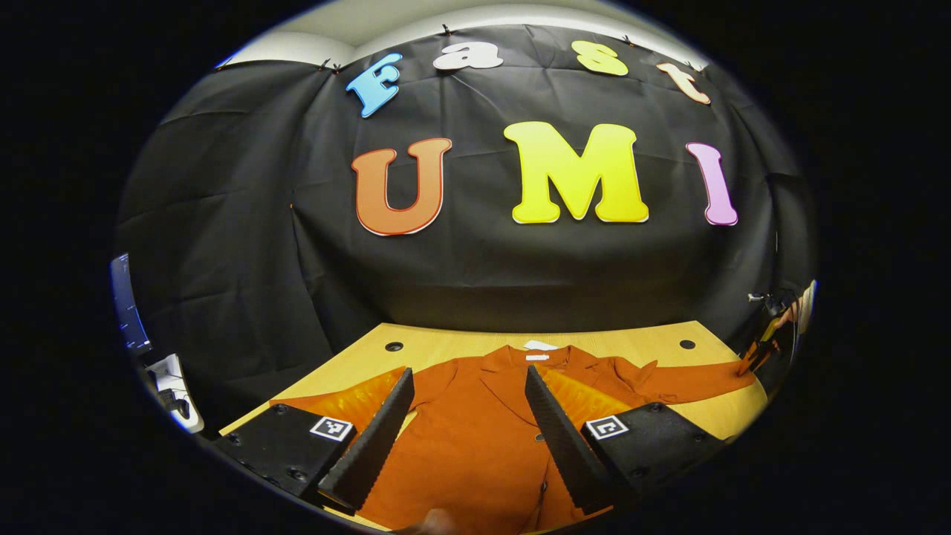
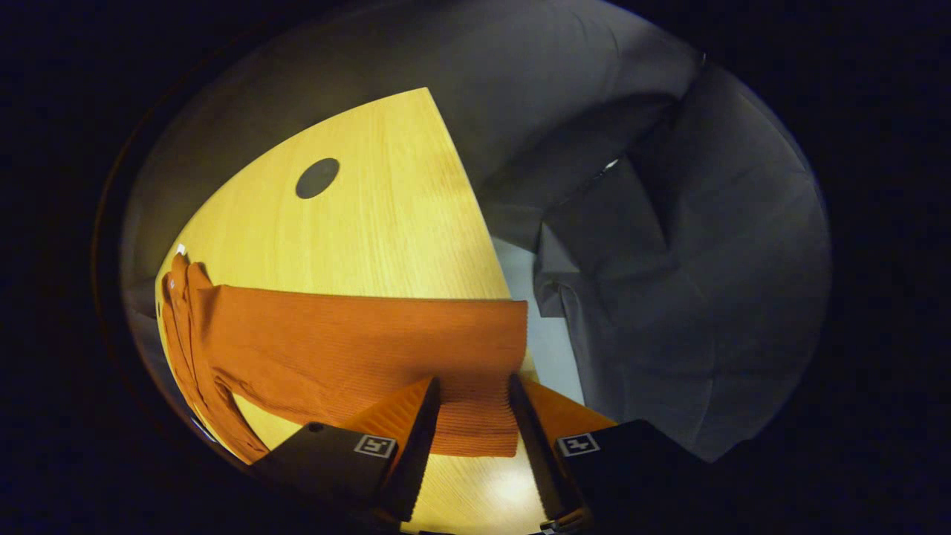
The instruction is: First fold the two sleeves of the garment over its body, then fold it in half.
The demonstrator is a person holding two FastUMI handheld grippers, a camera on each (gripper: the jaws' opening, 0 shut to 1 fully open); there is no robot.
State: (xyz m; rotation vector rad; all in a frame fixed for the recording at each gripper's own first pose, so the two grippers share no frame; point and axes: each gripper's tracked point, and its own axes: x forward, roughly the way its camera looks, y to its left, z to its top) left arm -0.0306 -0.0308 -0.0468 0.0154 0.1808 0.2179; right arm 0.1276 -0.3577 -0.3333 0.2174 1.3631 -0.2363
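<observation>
While the garment lies flat, the right hand-held gripper straddles its sleeve.

garment hem cut off below, left sleeve behind finger (mostly hidden)

The cardigan is matt, fine-ribbed knit cloth. The table is smooth, faintly glossy wood. The booth wall is matt, creased cloth.
</observation>
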